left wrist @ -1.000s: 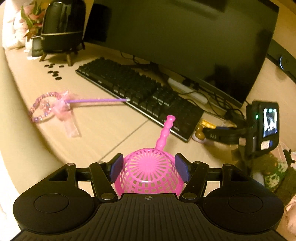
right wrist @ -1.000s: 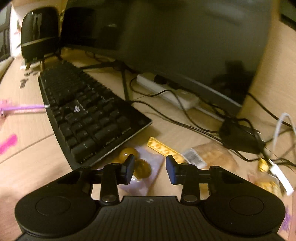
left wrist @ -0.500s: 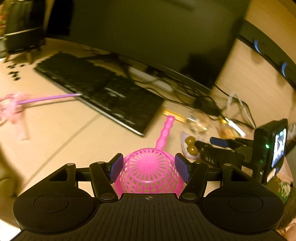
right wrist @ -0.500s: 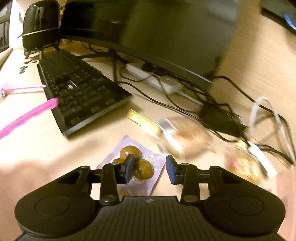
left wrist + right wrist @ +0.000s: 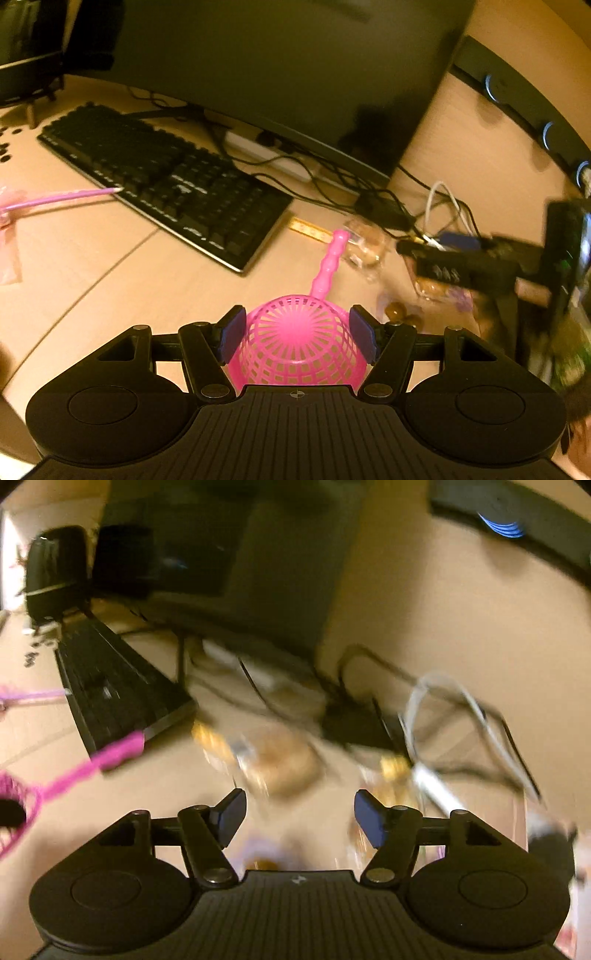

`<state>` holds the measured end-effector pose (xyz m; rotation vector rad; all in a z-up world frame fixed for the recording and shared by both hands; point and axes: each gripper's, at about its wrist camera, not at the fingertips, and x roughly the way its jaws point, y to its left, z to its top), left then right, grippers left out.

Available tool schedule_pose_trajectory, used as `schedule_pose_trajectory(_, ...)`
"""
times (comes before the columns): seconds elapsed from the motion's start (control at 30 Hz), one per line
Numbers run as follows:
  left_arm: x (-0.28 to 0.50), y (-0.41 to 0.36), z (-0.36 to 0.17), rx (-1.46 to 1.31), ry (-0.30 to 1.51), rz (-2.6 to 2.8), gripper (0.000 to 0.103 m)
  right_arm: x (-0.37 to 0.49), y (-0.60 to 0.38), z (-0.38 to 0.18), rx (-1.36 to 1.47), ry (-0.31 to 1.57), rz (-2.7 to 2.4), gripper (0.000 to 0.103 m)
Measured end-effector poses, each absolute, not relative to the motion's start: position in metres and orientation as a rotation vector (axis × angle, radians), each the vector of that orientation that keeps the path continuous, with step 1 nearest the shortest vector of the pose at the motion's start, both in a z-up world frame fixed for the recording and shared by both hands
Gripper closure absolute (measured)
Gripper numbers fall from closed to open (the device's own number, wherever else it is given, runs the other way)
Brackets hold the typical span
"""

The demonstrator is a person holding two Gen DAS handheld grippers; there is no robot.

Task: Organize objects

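Observation:
My left gripper (image 5: 296,334) is shut on a pink mesh strainer (image 5: 295,341), its bowl between the pads and its beaded handle (image 5: 327,264) pointing away over the desk. The strainer also shows at the left of the right wrist view (image 5: 74,771). My right gripper (image 5: 299,816) is open and empty above blurred snack packets: a round wrapped biscuit (image 5: 288,764) ahead and a packet of brown balls (image 5: 264,860) just under the jaws. In the left wrist view the right gripper (image 5: 461,258) hovers over these packets (image 5: 400,312).
A black keyboard (image 5: 166,181) lies left of centre before a large monitor (image 5: 258,66). A pink wand (image 5: 59,197) rests against the keyboard. A yellow strip (image 5: 308,228), a power strip (image 5: 266,155) and tangled cables (image 5: 443,720) lie near the wall.
Both grippers have swung to the right toward the snack packets. My right gripper's jaws have opened wider. The view is motion-blurred. The left still holds the strainer.

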<state>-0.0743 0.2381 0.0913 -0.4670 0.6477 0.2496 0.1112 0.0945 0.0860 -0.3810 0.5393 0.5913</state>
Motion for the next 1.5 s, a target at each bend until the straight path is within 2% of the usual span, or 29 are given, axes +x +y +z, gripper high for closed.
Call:
schedule_pose_trajectory(0.37, -0.101, 0.264, 0.097, -0.505, 0.642, 0.362, 0.036, 0.174, 0.201, 0.052, -0.609, 0.594, 0.743, 0.035)
schedule_pose_trajectory(0.43, -0.105, 0.268, 0.1, -0.5, 0.641, 0.389, 0.036, 0.181, 0.208, 0.046, -0.639, 0.62, 0.773, 0.047)
schedule_pose_trajectory(0.5, -0.108, 0.272, 0.103, -0.499, 0.633, 0.408, 0.036, 0.189, 0.213, 0.039, -0.659, 0.659, 0.793, 0.069)
schedule_pose_trajectory(0.6, -0.109, 0.274, 0.104, -0.513, 0.621, 0.415, 0.036, 0.19, 0.211, 0.032, -0.656, 0.678, 0.791, 0.085)
schedule_pose_trajectory(0.67, -0.106, 0.273, 0.102, -0.525, 0.626, 0.408, 0.036, 0.187, 0.204, 0.032, -0.642, 0.686, 0.782, 0.089)
schedule_pose_trajectory(1.13, -0.058, 0.226, 0.084, -0.473, 0.701, 0.252, 0.036, 0.126, 0.089, 0.044, -0.562, 0.671, 0.675, 0.091)
schedule_pose_trajectory(1.17, -0.054, 0.223, 0.082, -0.459, 0.708, 0.256, 0.036, 0.118, 0.077, 0.052, -0.518, 0.658, 0.669, 0.091)
schedule_pose_trajectory(1.23, -0.048, 0.217, 0.08, -0.433, 0.721, 0.263, 0.036, 0.1, 0.057, 0.063, -0.435, 0.643, 0.647, 0.081)
schedule_pose_trajectory(1.27, -0.046, 0.214, 0.079, -0.424, 0.725, 0.262, 0.036, 0.089, 0.045, 0.067, -0.387, 0.64, 0.635, 0.064)
schedule_pose_trajectory(1.3, -0.045, 0.211, 0.079, -0.417, 0.726, 0.258, 0.036, 0.079, 0.036, 0.07, -0.35, 0.632, 0.622, 0.041)
schedule_pose_trajectory(1.37, -0.044, 0.205, 0.08, -0.409, 0.723, 0.241, 0.036, 0.054, 0.021, 0.068, -0.309, 0.609, 0.582, 0.019)
schedule_pose_trajectory(1.5, -0.046, 0.197, 0.08, -0.407, 0.734, 0.222, 0.036, 0.027, 0.004, 0.05, -0.247, 0.687, 0.529, 0.016)
